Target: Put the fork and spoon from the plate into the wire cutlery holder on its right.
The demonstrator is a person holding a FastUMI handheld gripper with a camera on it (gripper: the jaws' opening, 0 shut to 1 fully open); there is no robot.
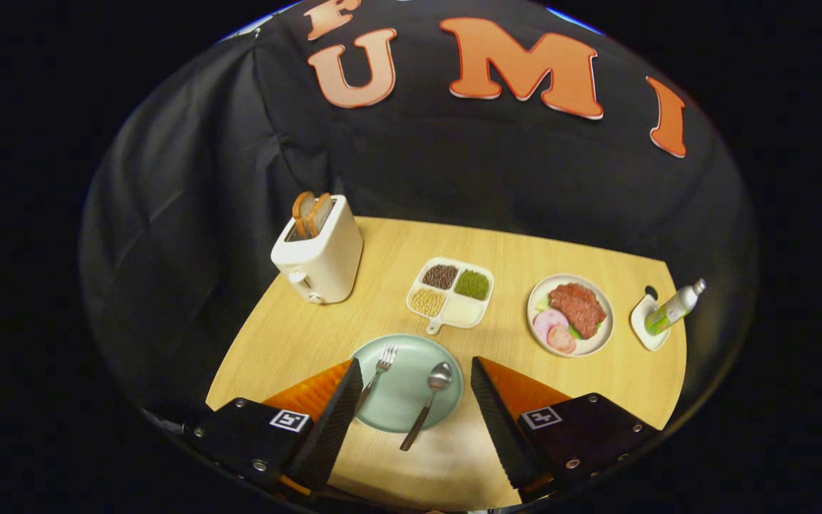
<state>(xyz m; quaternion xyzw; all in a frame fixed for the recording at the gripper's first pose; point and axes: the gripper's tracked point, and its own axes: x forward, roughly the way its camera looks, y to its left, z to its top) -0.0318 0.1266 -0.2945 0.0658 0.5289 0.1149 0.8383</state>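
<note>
1. My tongs (417, 371) are spread wide, with nothing between the fingers and nothing gripped. Both fingers hang above the near edge of the table (297, 335).
2. Between my fingers lies the pale green plate (411, 360). My left finger overlaps its left rim; my right finger is just beside its right rim.
3. The fork (379, 370) lies on the left part of the plate, tines pointing away from me, handle running toward my left finger.
4. The spoon (429, 400) lies on the right part of the plate, bowl away from me, with its handle reaching past the near rim onto the table.
5. Just beyond the plate sits a white divided tray (462, 313) with a short handle. Three compartments hold dark, green and tan grains.
6. Right of the tray is a round dish of food (536, 303), with a slab of meat and pink slices on it.
7. Further right, near the table's edge, a green-and-white bottle (673, 308) leans on a small white holder (645, 325).
8. At the far left corner stands a white toaster (320, 253) with two slices of toast (310, 211) sticking up from its slots.
</note>
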